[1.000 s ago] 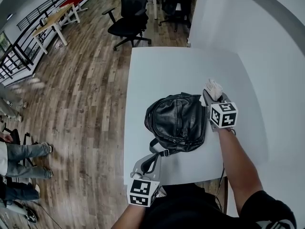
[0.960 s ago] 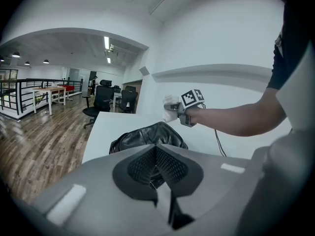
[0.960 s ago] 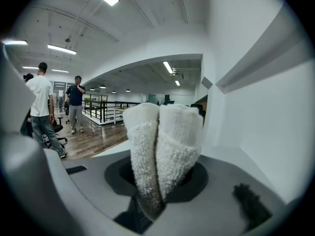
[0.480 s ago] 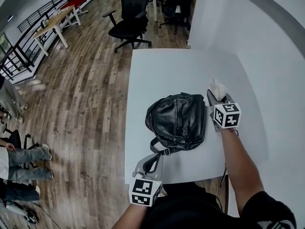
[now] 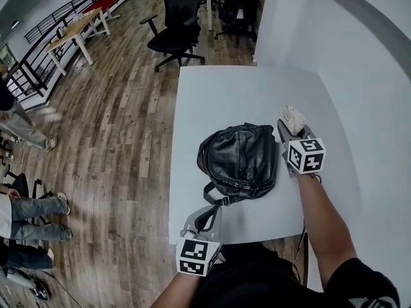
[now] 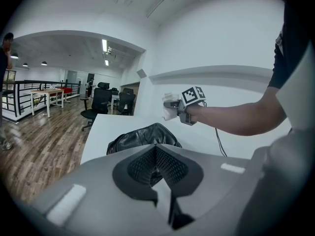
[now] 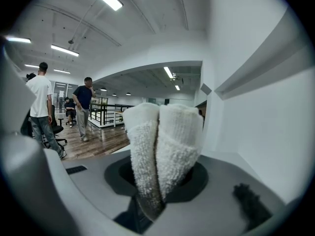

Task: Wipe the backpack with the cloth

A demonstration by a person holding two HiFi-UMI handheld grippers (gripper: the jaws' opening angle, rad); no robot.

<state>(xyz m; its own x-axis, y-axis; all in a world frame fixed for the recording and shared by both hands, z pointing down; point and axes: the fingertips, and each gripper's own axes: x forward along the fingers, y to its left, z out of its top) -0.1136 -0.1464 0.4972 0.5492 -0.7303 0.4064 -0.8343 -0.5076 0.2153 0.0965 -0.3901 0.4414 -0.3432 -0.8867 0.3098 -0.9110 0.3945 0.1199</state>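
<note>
White cloth poised; no wiping yet
The right gripper, clamping it, has barely shifted beside the backpack; left gripper pinches the strap.

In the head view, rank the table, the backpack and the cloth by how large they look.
1. table, clearly the largest
2. backpack
3. cloth, by far the smallest

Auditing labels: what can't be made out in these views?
Head view: marks or dirt on the backpack, too small and dark to see.
Left gripper view: backpack's near half, behind the left gripper, shut on the strap.
Right gripper view: backpack out of frame; the cloth in the right gripper blocks the middle.
</note>
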